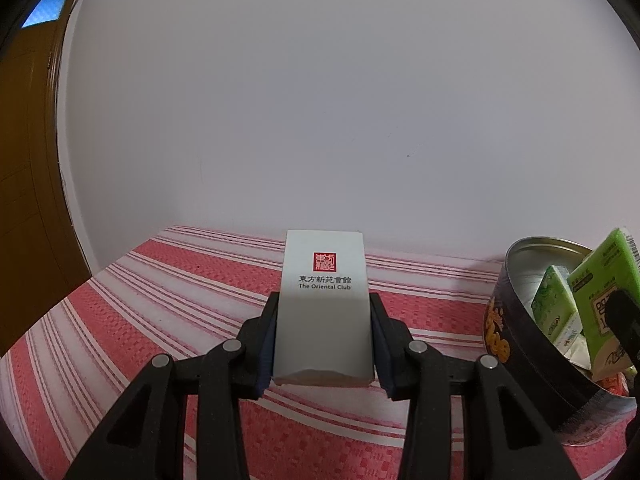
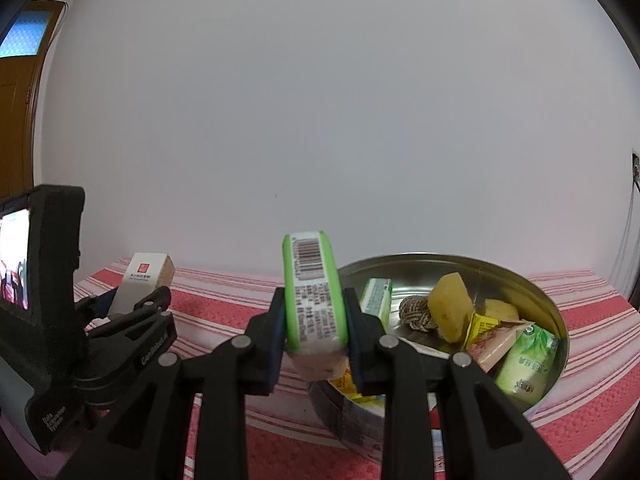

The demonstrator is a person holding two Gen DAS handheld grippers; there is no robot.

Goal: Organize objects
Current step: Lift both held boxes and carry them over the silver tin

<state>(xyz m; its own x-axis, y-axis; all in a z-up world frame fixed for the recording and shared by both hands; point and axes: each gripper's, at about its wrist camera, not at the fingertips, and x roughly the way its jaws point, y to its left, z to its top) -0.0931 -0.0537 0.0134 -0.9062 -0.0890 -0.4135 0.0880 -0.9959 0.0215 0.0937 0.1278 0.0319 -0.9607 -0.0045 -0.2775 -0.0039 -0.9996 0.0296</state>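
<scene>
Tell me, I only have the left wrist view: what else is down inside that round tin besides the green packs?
Observer: A yellow sponge leans in the round tin, beside a striped ball-like scrubber.
Operator: What's the right hand-held gripper doing?
Observer: The right hand-held gripper is clamped on a green tissue pack, barcode end up.
Operator: Is that pack above the tin?
Observer: It is at the tin's near-left rim, held up; whether it is over the opening I cannot tell.
</scene>
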